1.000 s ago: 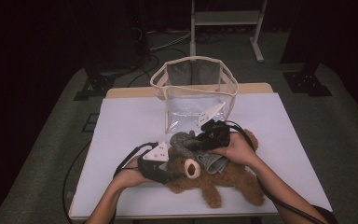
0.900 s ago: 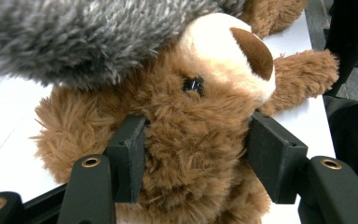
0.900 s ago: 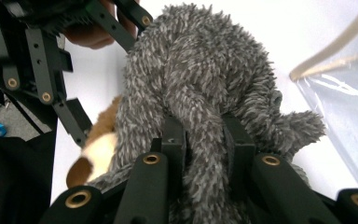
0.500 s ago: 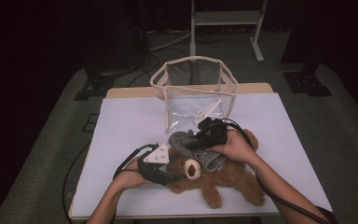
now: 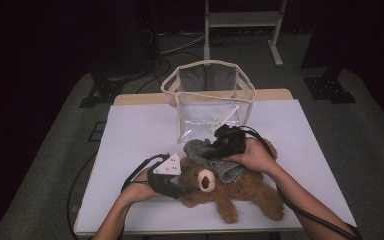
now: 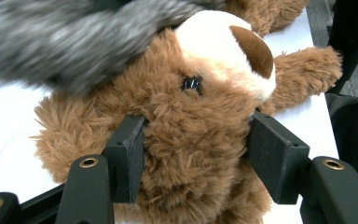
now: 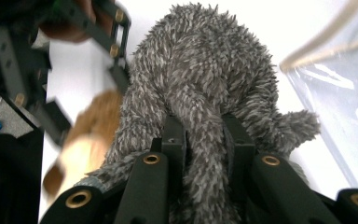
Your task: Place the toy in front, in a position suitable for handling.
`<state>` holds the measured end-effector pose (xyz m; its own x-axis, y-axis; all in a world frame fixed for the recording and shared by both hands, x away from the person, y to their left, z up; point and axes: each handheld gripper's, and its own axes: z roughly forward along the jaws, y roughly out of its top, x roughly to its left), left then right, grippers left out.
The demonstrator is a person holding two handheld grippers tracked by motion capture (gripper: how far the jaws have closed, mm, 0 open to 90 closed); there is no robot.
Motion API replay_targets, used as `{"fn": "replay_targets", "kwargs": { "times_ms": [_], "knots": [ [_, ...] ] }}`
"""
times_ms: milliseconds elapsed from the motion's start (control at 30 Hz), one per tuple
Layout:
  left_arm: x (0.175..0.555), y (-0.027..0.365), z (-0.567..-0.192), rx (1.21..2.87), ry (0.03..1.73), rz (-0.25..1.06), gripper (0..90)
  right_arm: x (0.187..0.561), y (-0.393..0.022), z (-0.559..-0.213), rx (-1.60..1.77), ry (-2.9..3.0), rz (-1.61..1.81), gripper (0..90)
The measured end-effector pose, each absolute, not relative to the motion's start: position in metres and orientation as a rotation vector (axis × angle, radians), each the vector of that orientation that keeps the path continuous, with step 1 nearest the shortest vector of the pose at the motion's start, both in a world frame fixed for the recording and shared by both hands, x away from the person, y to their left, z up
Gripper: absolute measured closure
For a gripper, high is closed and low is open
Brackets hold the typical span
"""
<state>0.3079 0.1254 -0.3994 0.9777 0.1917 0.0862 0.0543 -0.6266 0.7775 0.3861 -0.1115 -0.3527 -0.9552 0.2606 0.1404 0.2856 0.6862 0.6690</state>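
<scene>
Lifted since a second ago: grey fuzzy cloth [image 5: 200,148], raised off the teddy bear [image 5: 230,192]. Left of the bear: left gripper [image 6: 196,154], clamped on its head. Above the bear, just before the clear bag [image 5: 207,102]: right gripper [image 7: 204,135], pinched shut on the cloth.

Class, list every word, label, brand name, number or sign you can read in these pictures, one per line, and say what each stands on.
None: no readable text in any view.
The teddy bear, the grey cloth and the clear bag carry no visible label or print.
The grey plate on the left gripper has small red marks, too small to read.
</scene>
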Motion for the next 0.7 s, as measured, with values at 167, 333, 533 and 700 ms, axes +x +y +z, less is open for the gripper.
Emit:
{"fn": "replay_targets", "kwargs": {
  "times_ms": [167, 333, 533, 700],
  "knots": [
    [0.31, 0.125, -0.399, 2.24, 0.186, 0.205, 40.3, 0.377, -0.137, -0.354, -0.482, -2.865, -1.127, 74.0],
    [0.314, 0.126, -0.398, 2.229, 0.21, 0.2, 40.8, 0.362, -0.156, -0.347, -0.506, -2.88, -1.146, 74.1],
    [0.316, 0.126, -0.398, 2.226, 0.227, 0.201, 40.8, 0.346, -0.174, -0.34, -0.506, -2.907, -1.155, 74.0],
    [0.318, 0.125, -0.397, 2.22, 0.247, 0.208, 40.7, 0.332, -0.189, -0.338, -0.525, -2.921, -1.178, 74.0]
  ]
}}
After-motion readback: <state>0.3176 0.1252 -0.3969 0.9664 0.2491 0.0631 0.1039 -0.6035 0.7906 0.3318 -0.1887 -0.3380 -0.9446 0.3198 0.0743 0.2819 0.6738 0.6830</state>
